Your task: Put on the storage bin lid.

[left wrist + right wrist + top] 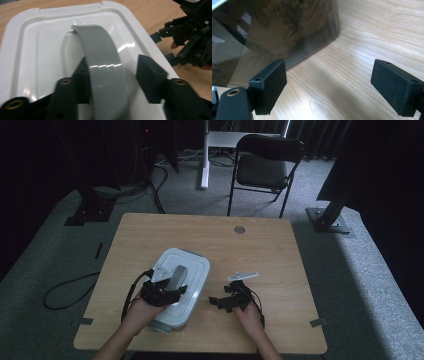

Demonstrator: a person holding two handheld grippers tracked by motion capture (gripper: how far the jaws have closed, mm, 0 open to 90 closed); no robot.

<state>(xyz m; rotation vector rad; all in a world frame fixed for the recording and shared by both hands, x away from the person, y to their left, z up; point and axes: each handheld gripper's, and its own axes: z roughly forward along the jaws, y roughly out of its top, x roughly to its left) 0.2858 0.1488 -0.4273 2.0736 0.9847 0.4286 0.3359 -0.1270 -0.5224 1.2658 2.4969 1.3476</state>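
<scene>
A storage box with a white lid (195,262) and an arched grey handle (178,276) sits on the wooden table (260,250), left of centre. My left gripper (172,289) hovers over the lid. In the left gripper view its jaws (112,67) straddle the grey handle (100,50); the left pad (81,82) lies against it and the right pad (150,77) stands clear, so the gripper is open. My right gripper (216,301) rests low beside the box, open and empty (329,75). Its jaws face the box's smoky clear wall (262,37), behind which something brown and fuzzy shows.
A round cable hole (239,229) sits near the table's far edge. A black folding chair (267,167) stands beyond the table, and a cable (65,292) loops on the floor to the left. Bare wood (374,30) stretches right of the box.
</scene>
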